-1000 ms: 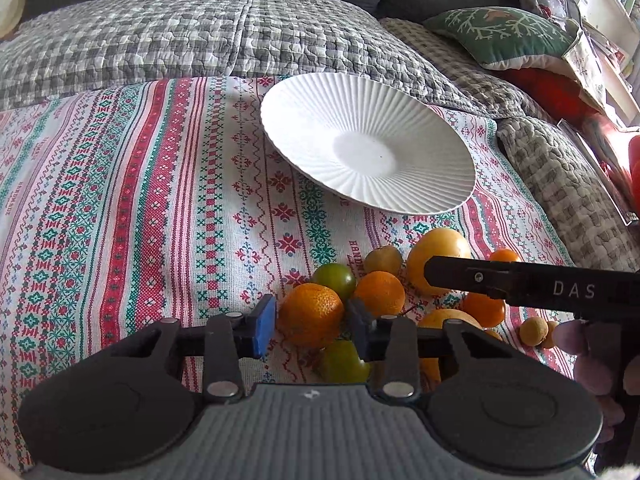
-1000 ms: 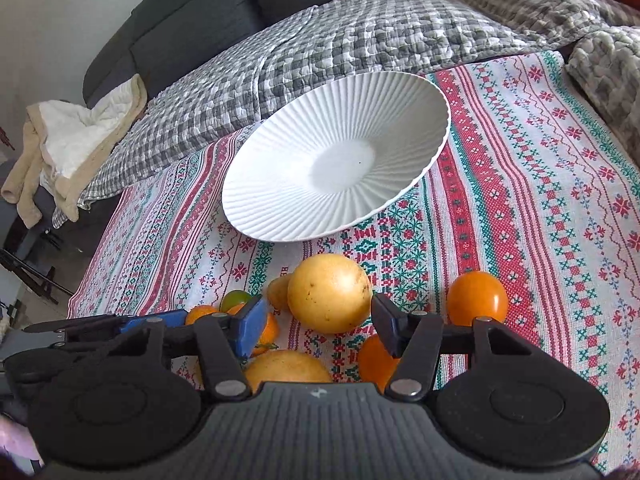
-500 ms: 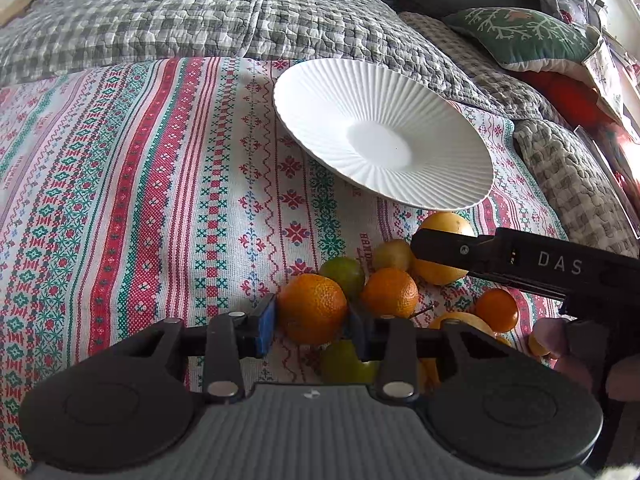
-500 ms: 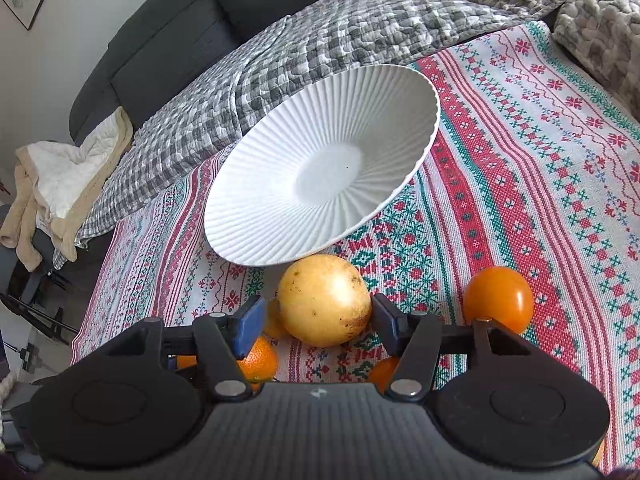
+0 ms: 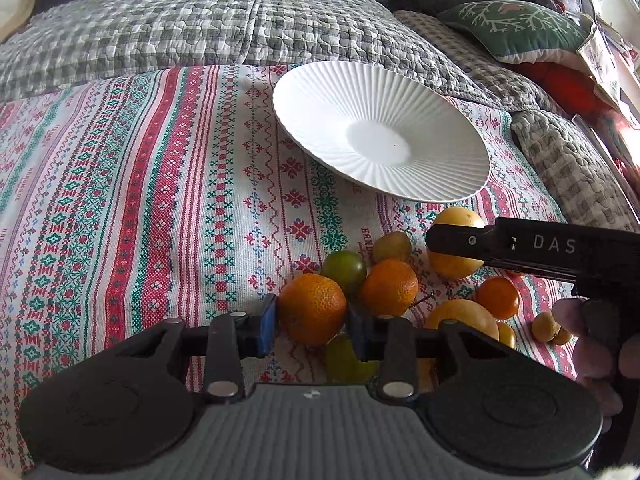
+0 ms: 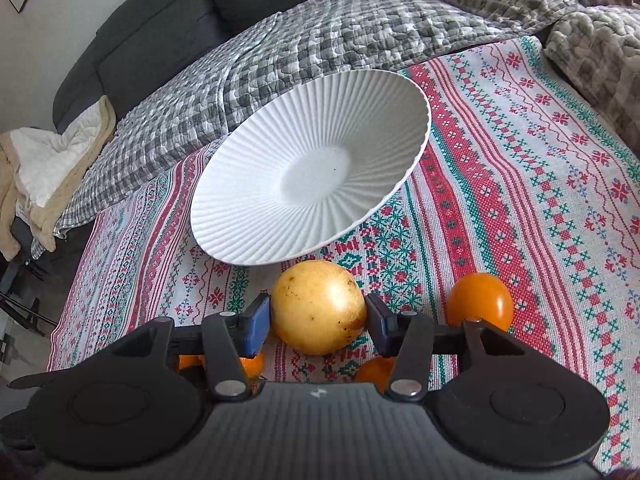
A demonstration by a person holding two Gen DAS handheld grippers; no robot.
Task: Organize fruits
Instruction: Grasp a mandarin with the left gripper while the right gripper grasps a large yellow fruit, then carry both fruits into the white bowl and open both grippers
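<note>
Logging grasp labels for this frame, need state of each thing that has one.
left tongs: shut on orange mandarin
right tongs: shut on yellow fruit
white plate: empty, tilted on the cloth
orange tomato: loose on the cloth
green fruit: loose in the pile

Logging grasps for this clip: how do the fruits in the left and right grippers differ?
The left gripper holds an orange: deep orange with dimpled skin. The right gripper holds a yellow fruit: pale yellow, smooth, with brown specks. The yellow fruit spreads its fingers wider than the orange does. Both are round, pinched between blue pads, and sit short of the white plate.
</note>
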